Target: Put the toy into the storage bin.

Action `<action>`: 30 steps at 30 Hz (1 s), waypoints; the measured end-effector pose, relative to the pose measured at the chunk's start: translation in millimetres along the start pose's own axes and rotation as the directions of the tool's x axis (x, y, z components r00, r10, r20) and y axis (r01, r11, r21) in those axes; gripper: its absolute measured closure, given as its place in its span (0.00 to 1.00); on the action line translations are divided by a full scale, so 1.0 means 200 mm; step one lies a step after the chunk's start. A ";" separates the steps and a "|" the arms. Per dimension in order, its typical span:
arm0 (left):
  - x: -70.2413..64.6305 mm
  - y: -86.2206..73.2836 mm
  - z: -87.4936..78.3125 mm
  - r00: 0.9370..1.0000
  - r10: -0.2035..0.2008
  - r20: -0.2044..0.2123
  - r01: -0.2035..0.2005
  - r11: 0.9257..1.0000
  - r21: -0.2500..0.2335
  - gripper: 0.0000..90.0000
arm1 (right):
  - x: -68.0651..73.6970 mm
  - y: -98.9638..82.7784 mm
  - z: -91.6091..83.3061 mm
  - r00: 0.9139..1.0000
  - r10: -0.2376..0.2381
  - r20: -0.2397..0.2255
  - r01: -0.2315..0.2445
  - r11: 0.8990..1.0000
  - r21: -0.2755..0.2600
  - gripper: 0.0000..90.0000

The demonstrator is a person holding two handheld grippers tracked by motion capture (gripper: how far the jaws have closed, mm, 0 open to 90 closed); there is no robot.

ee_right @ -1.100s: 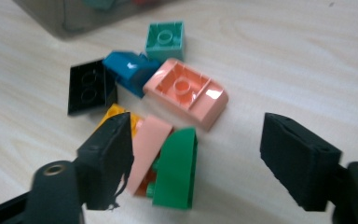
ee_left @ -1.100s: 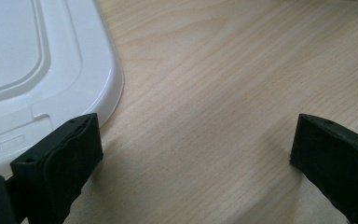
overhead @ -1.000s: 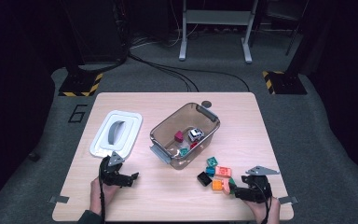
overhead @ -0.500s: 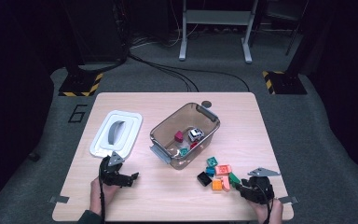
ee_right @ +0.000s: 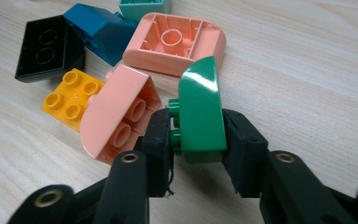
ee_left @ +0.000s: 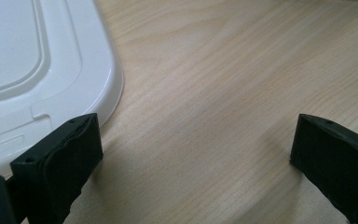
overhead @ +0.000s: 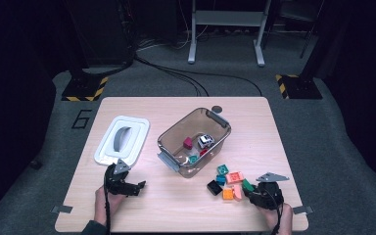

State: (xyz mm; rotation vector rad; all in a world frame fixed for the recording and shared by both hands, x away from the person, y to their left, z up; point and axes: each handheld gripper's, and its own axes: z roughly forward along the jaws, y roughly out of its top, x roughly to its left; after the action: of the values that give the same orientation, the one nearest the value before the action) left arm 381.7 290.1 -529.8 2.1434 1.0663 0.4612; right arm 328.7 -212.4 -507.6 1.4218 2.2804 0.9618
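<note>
Since the earlier high view, the right gripper point(overhead: 251, 192) has crept in toward the loose bricks and its jaws have just been closing, now clamped on a green brick point(overhead: 246, 185); the left gripper point(overhead: 136, 186) has not shifted.

High view: a clear bin point(overhead: 194, 141) in the middle of the table point(overhead: 254, 122) already holds a few pieces, a maroon block point(overhead: 188, 143) and a small toy car point(overhead: 205, 141) among them. About half a dozen bricks lie outside it near the right hand, so most of the sorting looks undone. The bin's white lid point(overhead: 122, 140) lies off to the left, clear of the path.

Left gripper view: the jaws stand wide apart with nothing but bare wood between them, the lid's point(ee_left: 37, 70) corner just beside one jaw.

Right gripper view: the green brick point(ee_right: 199, 109) sits pinched on edge between the pads. A pink curved brick point(ee_right: 116, 114) touches it and may get dragged along on lifting. Beyond lie a larger pink brick point(ee_right: 175, 44), an orange one point(ee_right: 72, 95), a black one point(ee_right: 49, 46) and a blue one point(ee_right: 100, 30).
</note>
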 end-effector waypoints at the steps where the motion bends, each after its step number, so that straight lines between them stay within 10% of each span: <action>1: 0.00 0.00 0.00 1.000 0.000 0.000 0.000 1.000 0.000 0.02 | -0.01 0.00 -0.01 1.000 0.007 0.003 -0.007 1.000 -0.007 0.73; 30: 0.00 0.00 0.00 1.000 0.000 0.000 0.000 1.000 0.000 0.02 | -0.09 0.32 0.00 0.998 0.061 0.013 -0.059 0.993 -0.105 0.74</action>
State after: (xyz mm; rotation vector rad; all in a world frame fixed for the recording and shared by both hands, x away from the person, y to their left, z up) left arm 381.7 290.1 -529.8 2.1429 1.0665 0.4612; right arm 380.7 -210.6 -466.9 1.4563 2.1528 1.0672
